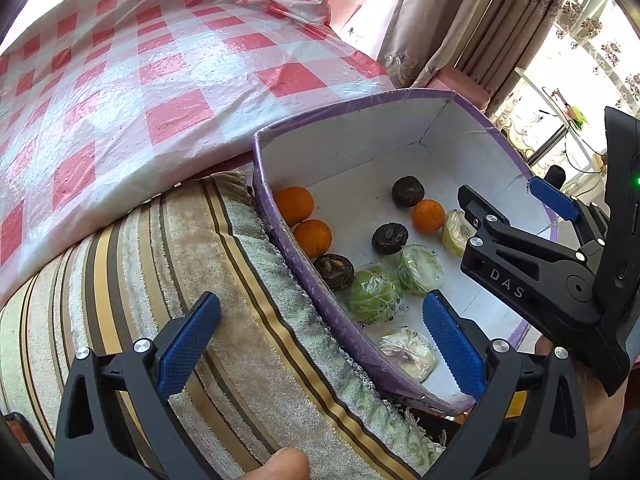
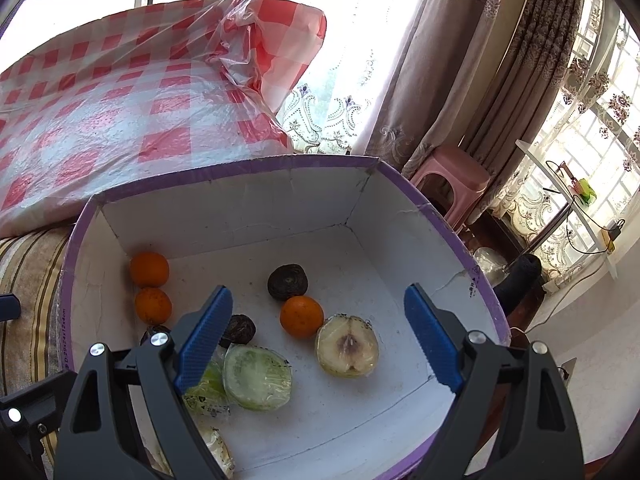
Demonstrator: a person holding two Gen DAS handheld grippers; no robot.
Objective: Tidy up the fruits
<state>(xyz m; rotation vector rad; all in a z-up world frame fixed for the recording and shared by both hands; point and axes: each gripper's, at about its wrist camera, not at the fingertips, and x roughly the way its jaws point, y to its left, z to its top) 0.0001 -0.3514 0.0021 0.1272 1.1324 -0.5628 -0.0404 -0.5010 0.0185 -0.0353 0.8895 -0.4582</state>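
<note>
Curtained window [image 2: 460, 80] behind; purple box [image 2: 256, 168] holding oranges [image 2: 301, 316], dark fruits [image 2: 287, 282], wrapped halves [image 2: 347, 346]. Left tool [image 1: 320, 344] and right tool [image 2: 320, 340] both gaping, gripping nothing.

A home (curtains [image 2: 460, 60], striped sofa [image 1: 200, 280]).

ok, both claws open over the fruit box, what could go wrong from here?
1. The left claw straddles the purple box wall; closing may grab the wall, not fruit.
2. The wrapped green halves touch each other, so a grasp could catch both or slip on the film.
3. The oranges in the corner sit against the wall, leaving little room for a finger.
</note>
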